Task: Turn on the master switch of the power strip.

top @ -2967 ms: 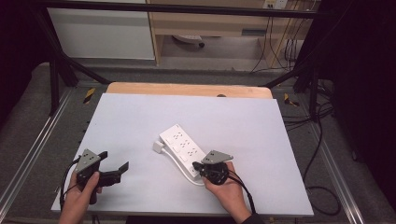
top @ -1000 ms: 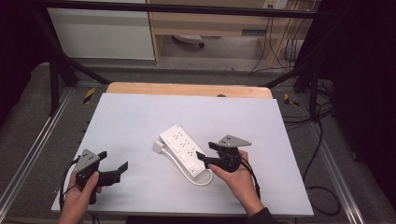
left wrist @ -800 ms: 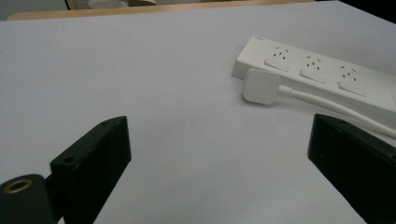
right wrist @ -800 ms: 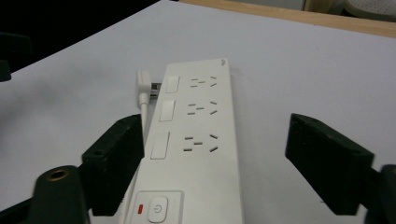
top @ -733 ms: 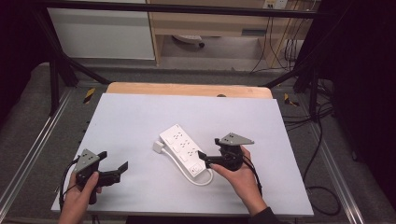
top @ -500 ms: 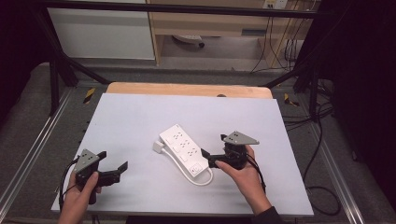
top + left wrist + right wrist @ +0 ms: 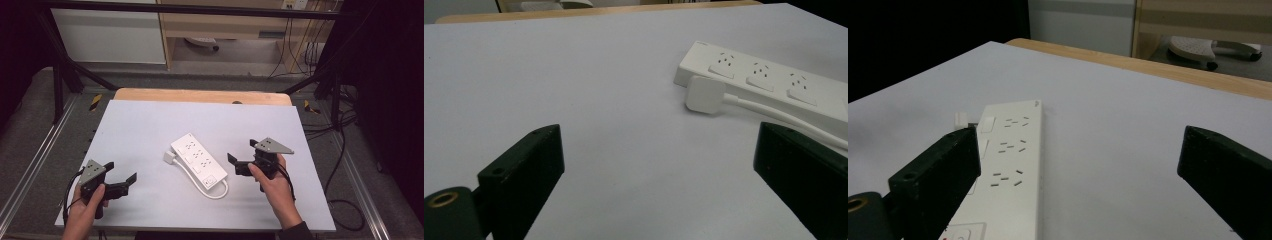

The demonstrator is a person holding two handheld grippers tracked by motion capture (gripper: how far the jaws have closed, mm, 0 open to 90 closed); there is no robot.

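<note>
A white power strip [image 7: 198,159] lies slanted in the middle of the pale table [image 7: 150,125]. Its white plug [image 7: 169,157] rests beside its far left end, and its white cord [image 7: 220,192] loops off the near end. My right gripper [image 7: 241,156] is open just right of the strip, jaws pointing left at it, nothing between them. My left gripper [image 7: 122,182] is open at the front left corner, well apart from the strip. In the left gripper view the strip [image 7: 769,82] and plug [image 7: 705,93] lie ahead to the right. In the right gripper view the strip [image 7: 1009,165] runs past the left jaw.
A wooden strip [image 7: 200,96] edges the table's far side. Metal rails [image 7: 30,170] run along both sides, with cables [image 7: 345,165] on the floor to the right. Shelving and a white cabinet [image 7: 110,35] stand behind.
My right gripper has lifted off the strip's near end and moved right and slightly away, now open beside it. The left gripper has stayed put.
</note>
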